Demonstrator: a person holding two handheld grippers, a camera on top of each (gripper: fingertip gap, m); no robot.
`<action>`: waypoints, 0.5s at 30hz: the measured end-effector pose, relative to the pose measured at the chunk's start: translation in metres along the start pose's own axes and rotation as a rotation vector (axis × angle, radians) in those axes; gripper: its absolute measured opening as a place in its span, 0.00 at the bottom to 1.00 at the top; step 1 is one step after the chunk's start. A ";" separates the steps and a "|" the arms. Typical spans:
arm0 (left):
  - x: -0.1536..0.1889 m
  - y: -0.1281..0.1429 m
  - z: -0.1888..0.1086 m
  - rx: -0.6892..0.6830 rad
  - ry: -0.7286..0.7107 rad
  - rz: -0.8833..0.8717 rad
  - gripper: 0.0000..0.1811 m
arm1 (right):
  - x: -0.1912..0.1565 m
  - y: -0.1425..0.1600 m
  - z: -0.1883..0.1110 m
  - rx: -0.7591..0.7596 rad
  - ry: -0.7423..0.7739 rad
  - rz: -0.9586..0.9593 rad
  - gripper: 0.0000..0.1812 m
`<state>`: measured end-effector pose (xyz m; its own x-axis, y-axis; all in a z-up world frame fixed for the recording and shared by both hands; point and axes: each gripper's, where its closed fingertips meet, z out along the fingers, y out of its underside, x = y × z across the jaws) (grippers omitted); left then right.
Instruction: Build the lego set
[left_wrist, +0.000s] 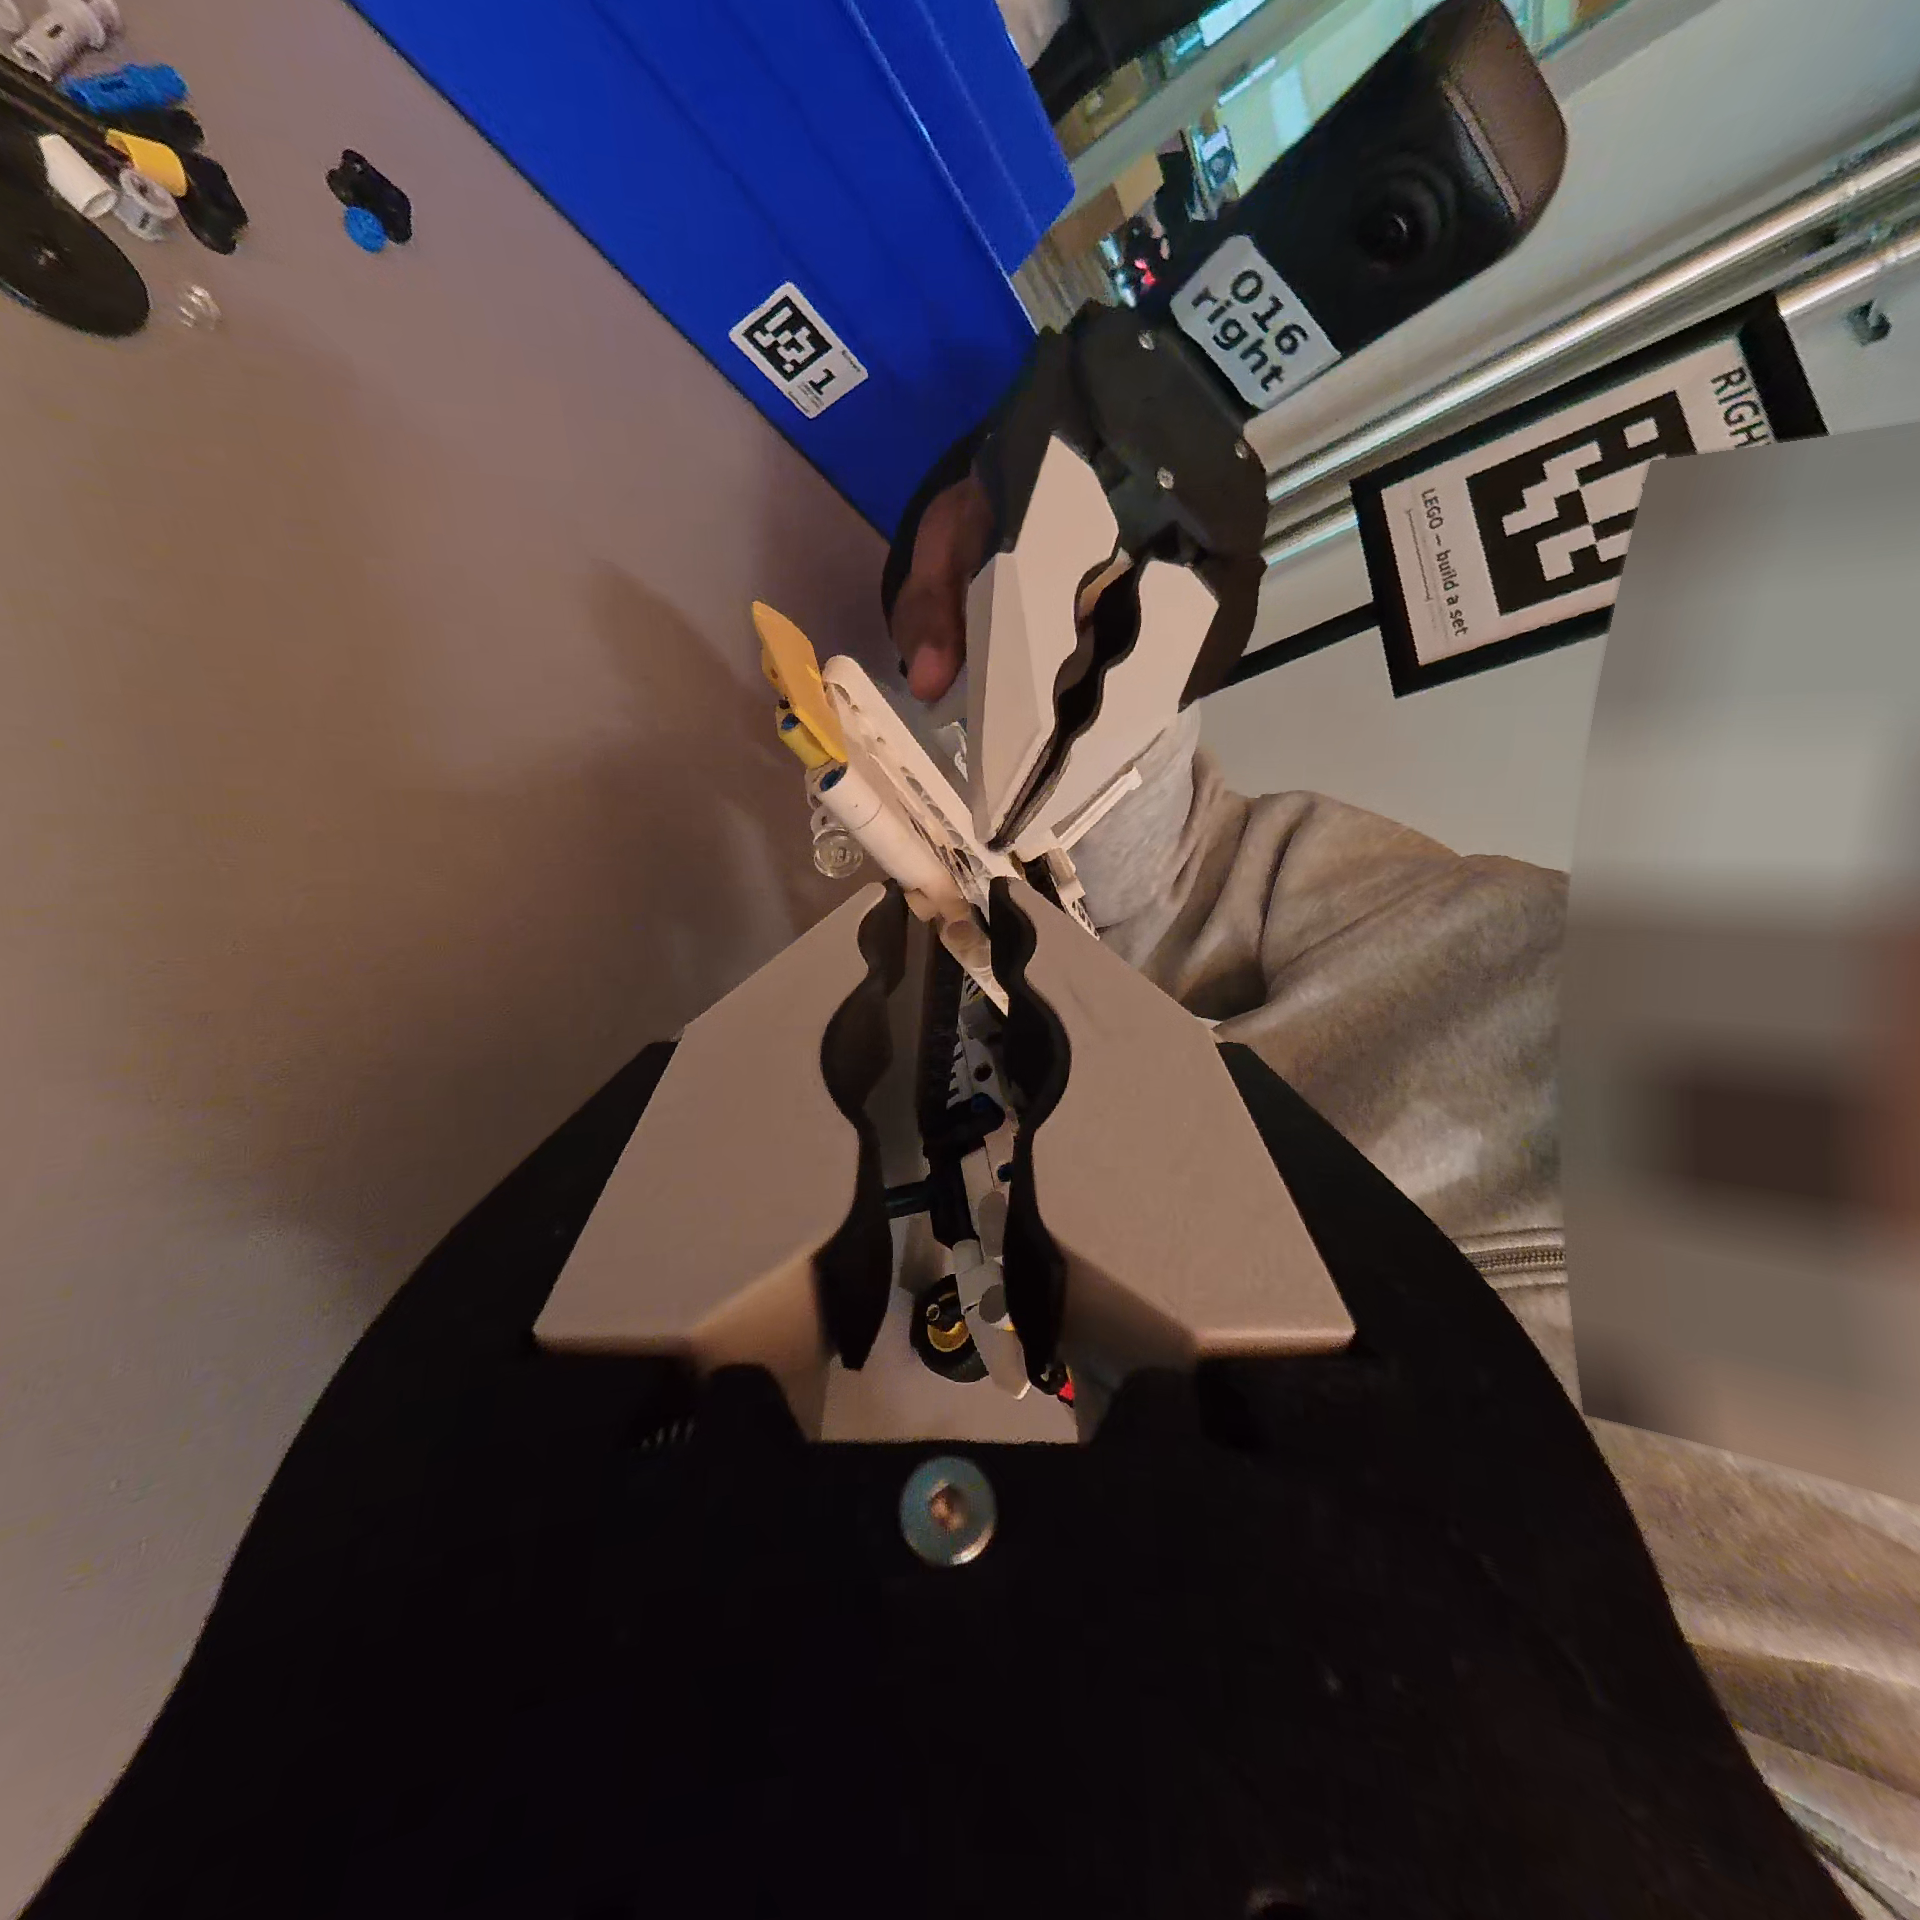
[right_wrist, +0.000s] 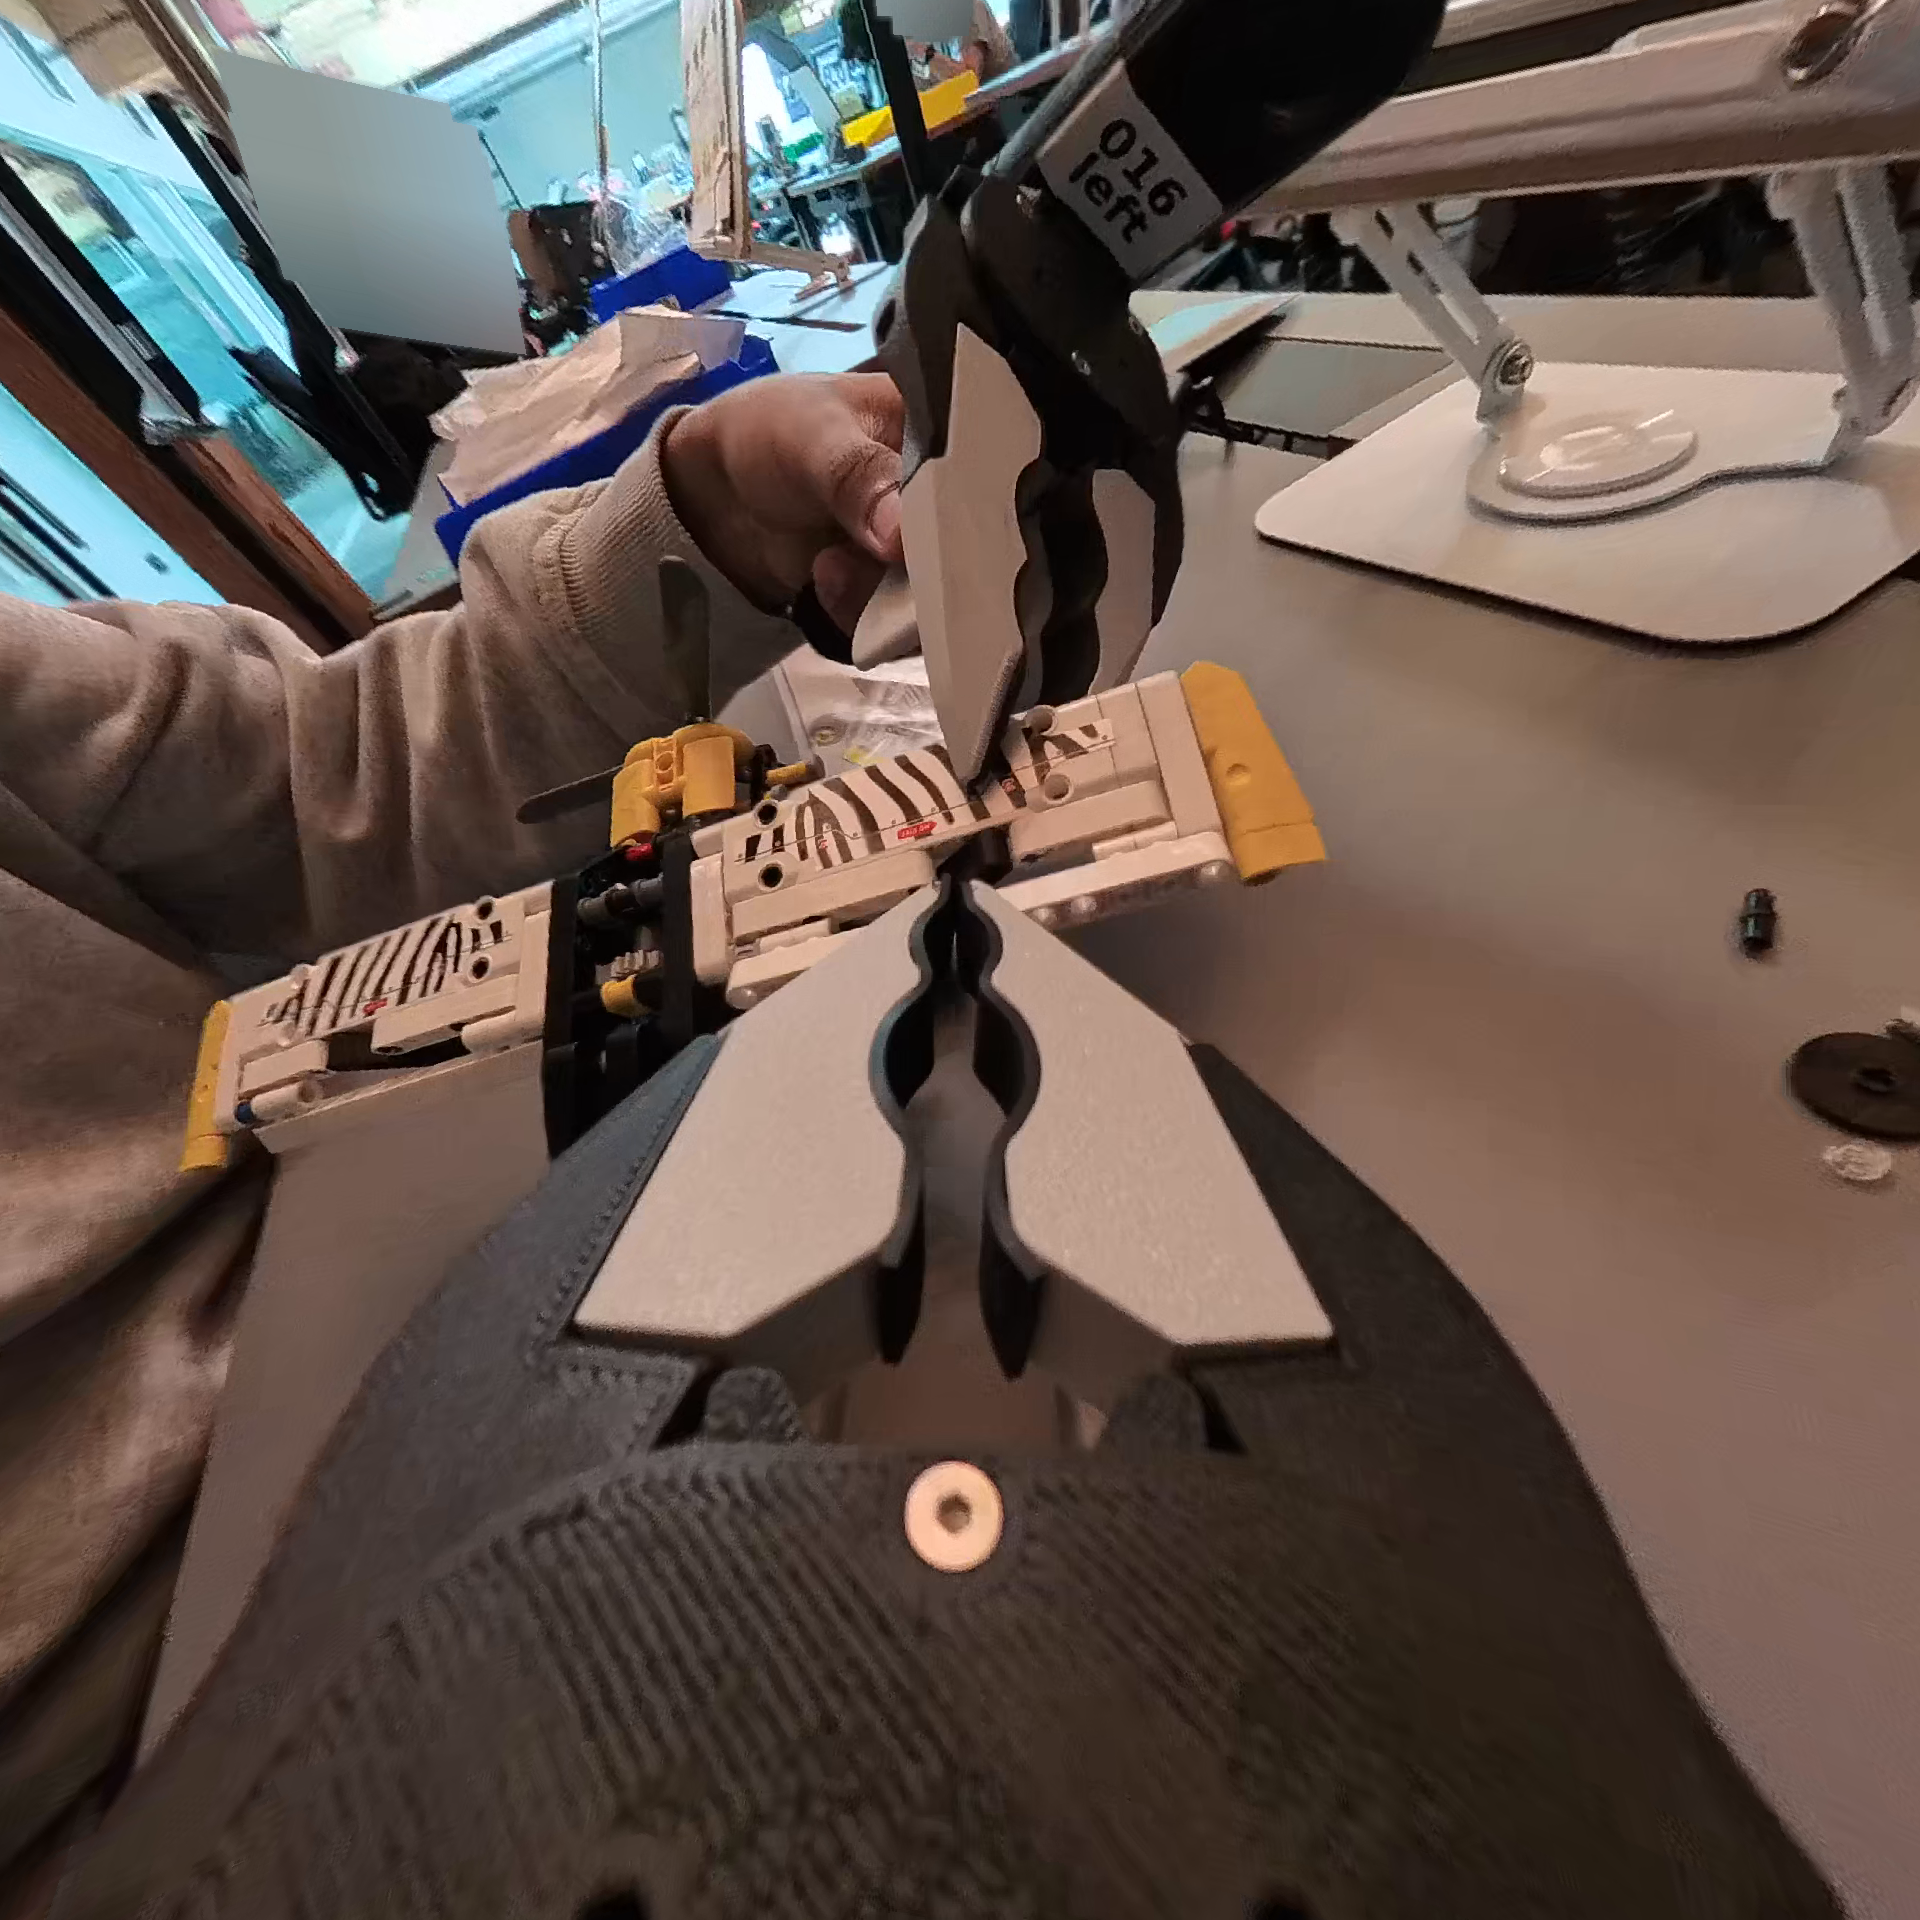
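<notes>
A white lego plane model (right_wrist: 831, 831) with black zebra stripes, yellow wing tips and a yellow nose is held in the air above the grey table (right_wrist: 1455, 935). My left gripper (left_wrist: 940, 914) is shut on the model's wing (left_wrist: 894, 769), which runs back between its fingers. In the right wrist view it comes down from above onto the striped wing (right_wrist: 987, 748). My right gripper (right_wrist: 956, 899) is shut on the wing's near edge, just below the left one. It also shows in the left wrist view (left_wrist: 1003, 831), pinching the white edge.
Loose blue, black, yellow and white pieces (left_wrist: 135, 156) and a black wheel (left_wrist: 62, 260) lie far left by a blue bin (left_wrist: 727, 156). A black disc (right_wrist: 1860, 1081), a small black pin (right_wrist: 1756, 920) and a white stand base (right_wrist: 1558, 499) sit on the right. A person's grey sleeve (right_wrist: 312, 727) is close. The grippers are tip to tip, or close to it.
</notes>
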<state>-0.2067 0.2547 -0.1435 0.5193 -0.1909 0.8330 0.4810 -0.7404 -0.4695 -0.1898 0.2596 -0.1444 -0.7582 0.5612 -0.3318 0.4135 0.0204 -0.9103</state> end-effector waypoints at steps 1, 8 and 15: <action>0.000 0.000 0.000 0.000 -0.001 0.000 0.06 | 0.000 0.000 0.000 0.002 -0.010 0.017 0.00; -0.002 0.000 0.000 0.000 0.002 -0.002 0.06 | 0.002 0.005 0.000 -0.025 -0.008 0.046 0.00; -0.002 -0.003 -0.008 0.008 -0.062 0.025 0.06 | 0.012 0.022 0.008 -0.159 0.105 -0.018 0.00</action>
<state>-0.2146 0.2514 -0.1411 0.5738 -0.1686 0.8015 0.4731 -0.7306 -0.4924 -0.1935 0.2597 -0.1706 -0.7127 0.6429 -0.2807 0.4811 0.1568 -0.8625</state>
